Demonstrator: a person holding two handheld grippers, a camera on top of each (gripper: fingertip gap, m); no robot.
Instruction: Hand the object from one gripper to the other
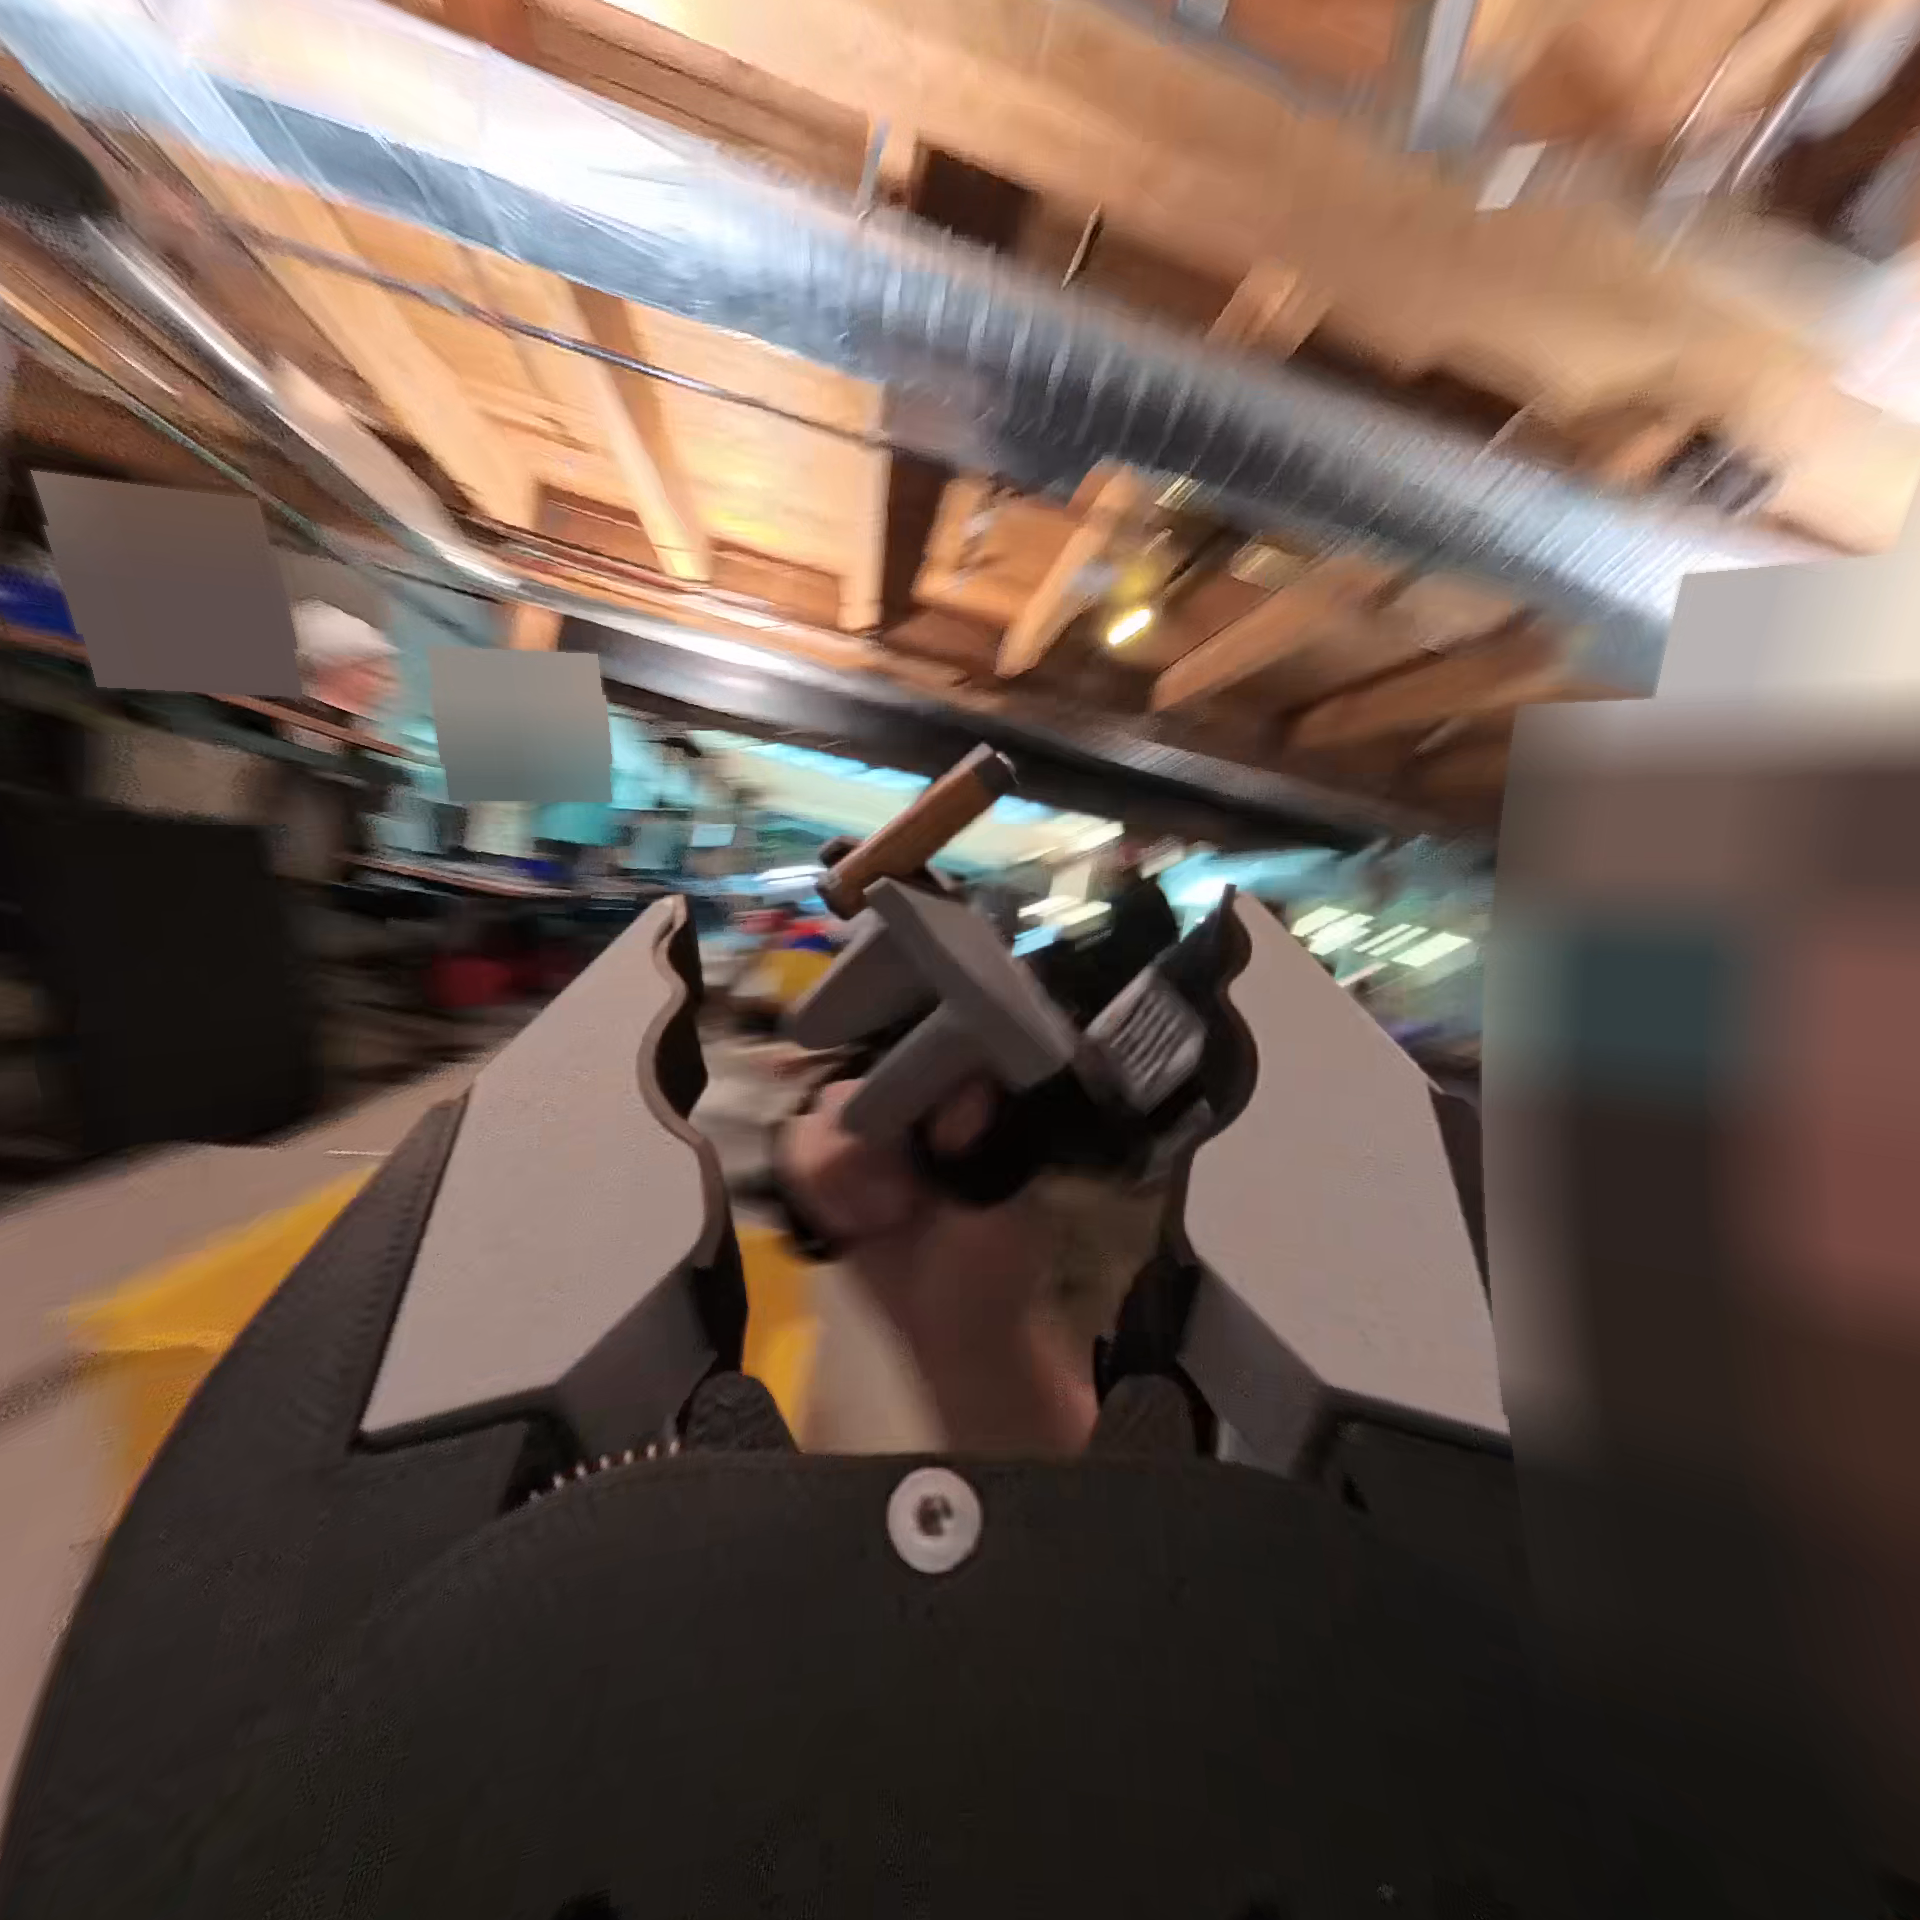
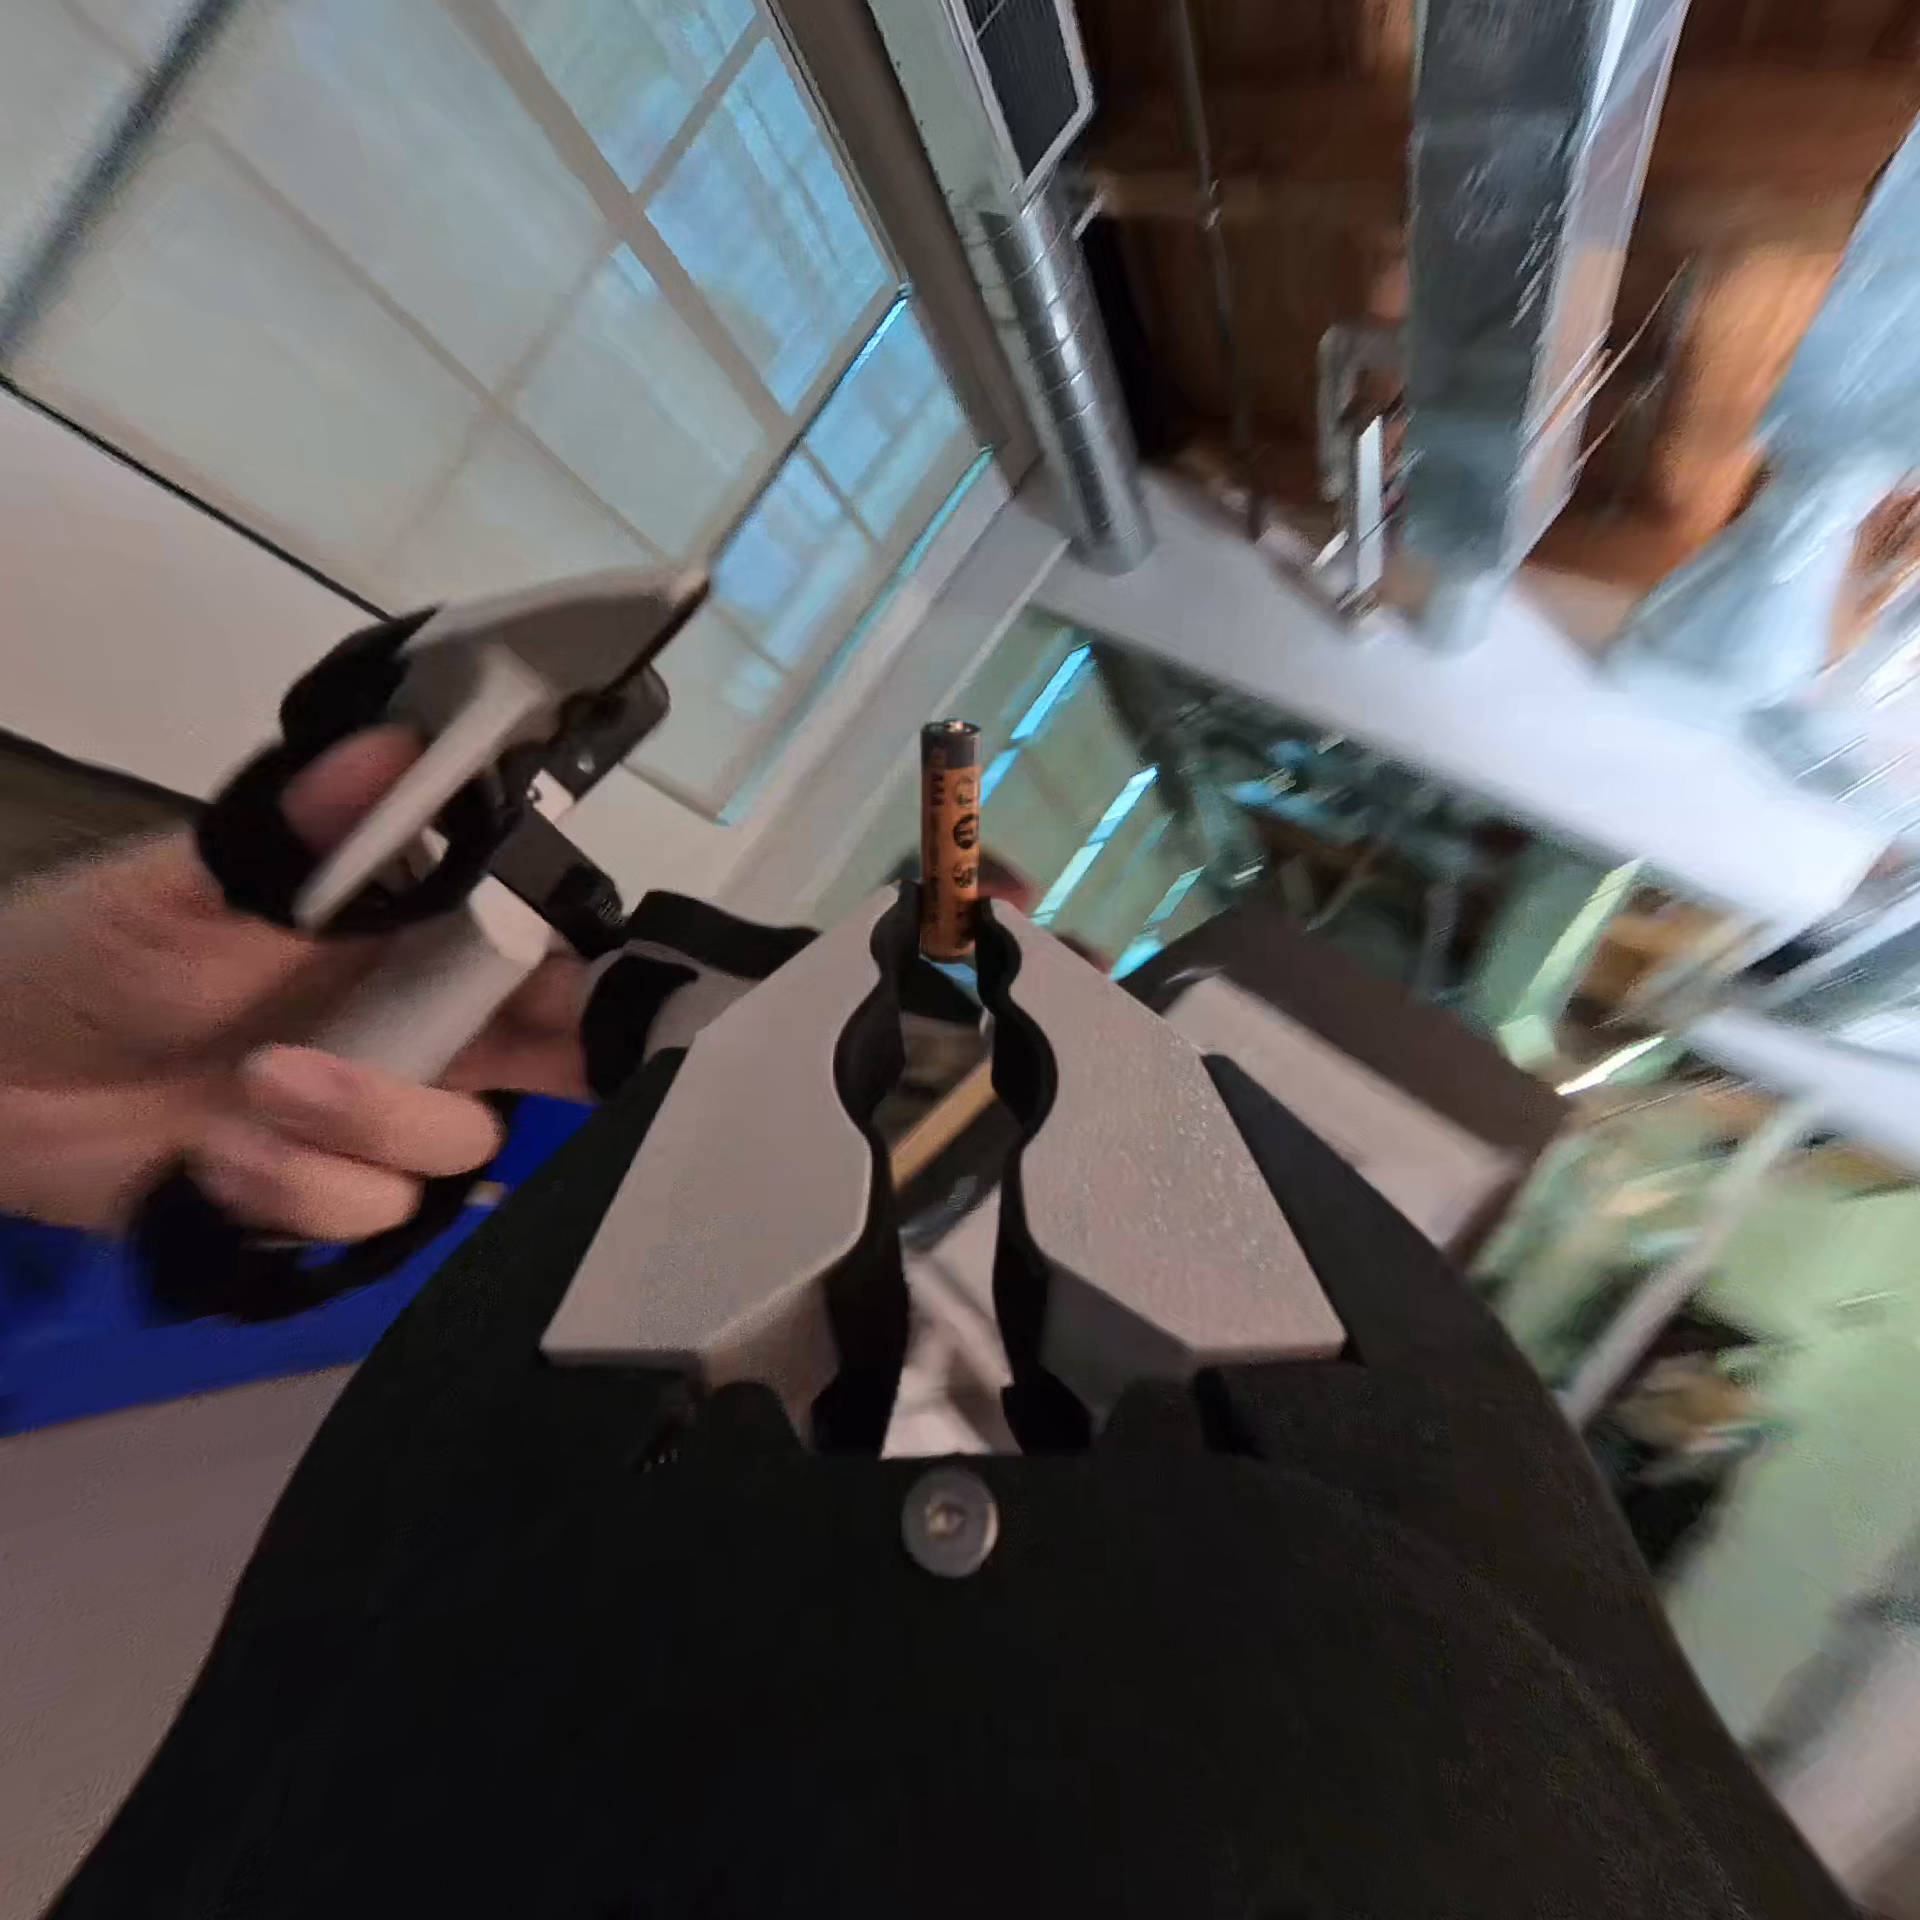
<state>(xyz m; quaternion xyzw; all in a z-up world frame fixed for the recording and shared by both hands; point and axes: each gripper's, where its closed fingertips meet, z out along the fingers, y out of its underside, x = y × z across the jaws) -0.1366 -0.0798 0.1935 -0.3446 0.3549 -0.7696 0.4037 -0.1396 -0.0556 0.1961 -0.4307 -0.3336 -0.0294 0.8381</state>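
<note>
A small orange battery (image 2: pixel 951 821) with black ends stands upright, pinched at its lower end between the tips of my right gripper (image 2: pixel 948 914), which is shut on it. My left gripper (image 1: pixel 954 914) is open and empty. In the left wrist view the right gripper (image 1: pixel 883 925) sits ahead between the open fingers, and holds the battery (image 1: pixel 914 831) tilted up to the right, above the left fingertips. In the right wrist view the left gripper (image 2: pixel 675 644) is off to the left of the battery and apart from it, held by a hand (image 2: pixel 312 1039).
Both views look up and are blurred by motion. A ribbed silver duct (image 1: pixel 1143 395) runs under wooden ceiling beams. A window wall (image 2: pixel 468 343) and metal ducts (image 2: pixel 1070 395) lie behind the battery. A hand (image 1: pixel 894 1174) holds the right gripper. A blue sleeve (image 2: pixel 156 1340) is at lower left.
</note>
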